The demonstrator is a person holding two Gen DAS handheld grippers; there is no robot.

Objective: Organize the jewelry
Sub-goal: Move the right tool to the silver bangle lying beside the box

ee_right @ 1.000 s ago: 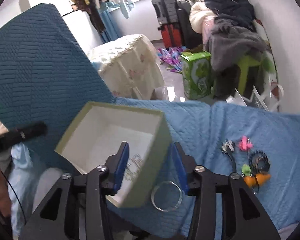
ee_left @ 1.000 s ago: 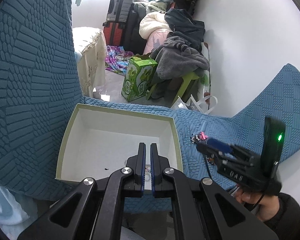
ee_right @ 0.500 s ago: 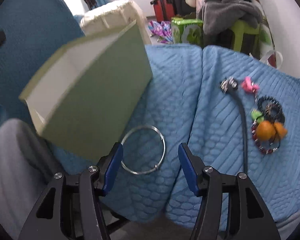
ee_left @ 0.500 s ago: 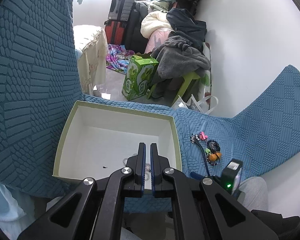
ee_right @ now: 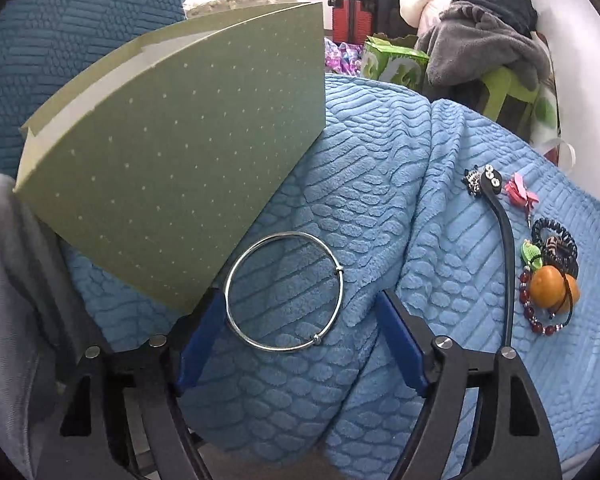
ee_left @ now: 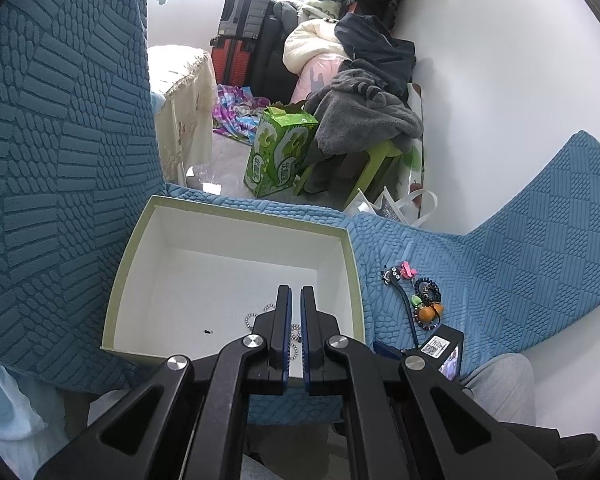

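Observation:
A green box with a white inside [ee_left: 236,264] sits on the blue sofa cover; its dotted outer wall [ee_right: 172,168] fills the right wrist view's upper left. A bead bracelet [ee_left: 254,318] lies inside it, partly hidden. My left gripper [ee_left: 295,300] is shut and empty above the box's near side. A thin silver bangle [ee_right: 284,292] lies on the cover beside the box. My right gripper [ee_right: 300,300] is open, low over the cover, one finger on each side of the bangle. A pile of jewelry [ee_right: 548,276] [ee_left: 420,300] with an orange bead lies to the right.
A black hair stick [ee_right: 504,248] and a pink clip [ee_right: 520,194] lie by the pile. The sofa back [ee_left: 60,120] rises on the left. A green carton [ee_left: 280,156], clothes and suitcases stand beyond the sofa edge.
My right gripper has dropped from box height down to the cover and closed in on the bangle, which now sits between its open fingers. My left gripper has stayed shut over the box.

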